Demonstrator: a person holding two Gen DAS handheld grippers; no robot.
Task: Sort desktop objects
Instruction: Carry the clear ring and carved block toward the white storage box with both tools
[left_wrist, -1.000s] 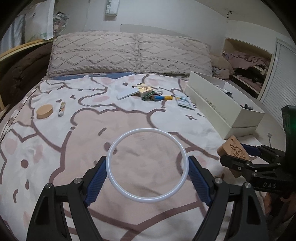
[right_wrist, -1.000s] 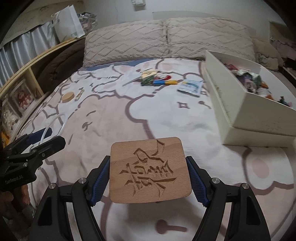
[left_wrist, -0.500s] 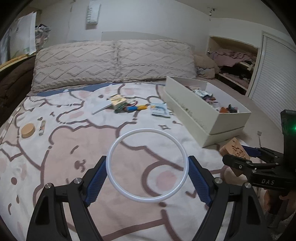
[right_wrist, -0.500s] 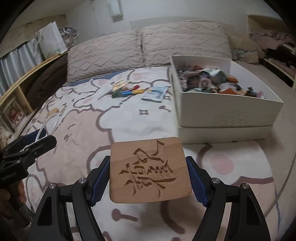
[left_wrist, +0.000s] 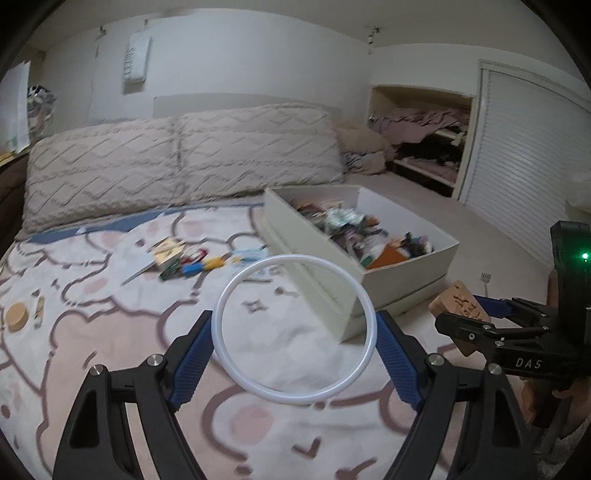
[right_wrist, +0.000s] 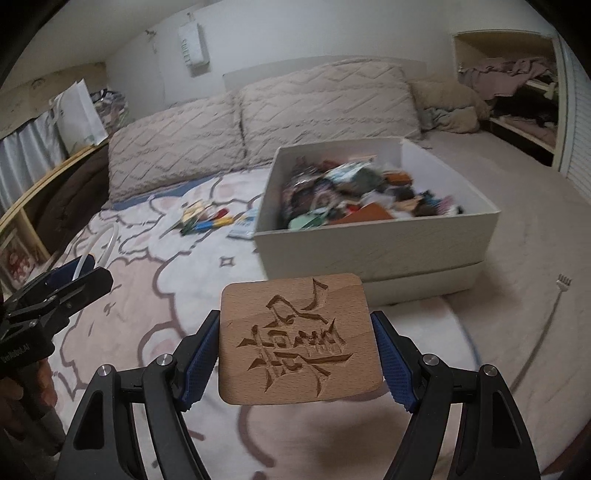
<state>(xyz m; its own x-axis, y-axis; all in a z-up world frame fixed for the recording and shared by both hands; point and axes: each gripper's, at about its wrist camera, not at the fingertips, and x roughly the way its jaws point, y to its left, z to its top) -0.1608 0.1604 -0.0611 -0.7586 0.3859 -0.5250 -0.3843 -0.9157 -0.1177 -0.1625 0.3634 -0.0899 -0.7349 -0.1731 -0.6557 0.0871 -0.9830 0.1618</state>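
1. The left tongs (left_wrist: 295, 334) are closed on one white ring (left_wrist: 226, 354), a blue pad pressing against each side of it, and the ring is held off the bed (left_wrist: 110, 350).
2. The right tongs (right_wrist: 299, 347) grip one wooden block (right_wrist: 299, 336), a flat rounded square with a carved figure on its upper face; its two side edges sit against the blue pads.
3. In the left wrist view the right tongs show at the right edge with the block's corner between them; in the right wrist view the left tongs show at the left edge with an arc of the white ring.
4. One white box (right_wrist: 376, 243) stands on the bed ahead of both tongs, resting in what looks like its own lid. It is heaped with many small mixed items, too blurred to count.
5. Left of the box, on the patterned bedspread, lies one loose cluster (left_wrist: 184, 260) of small things: a white card, a printed packet, some coloured pens or markers, and a pale blue packet just beside the box. The exact number cannot be told through the blur.
6. Well apart, near the left edge of the bed, lie one round wooden disc (left_wrist: 16, 316) and one small stick-shaped item (left_wrist: 38, 313) just beside it.
7. Two textured pillows (left_wrist: 177, 162) lie side by side at the head of the bed.
8. One small fork-like tool (right_wrist: 554, 306) lies on the plain sheet to the right of the box.
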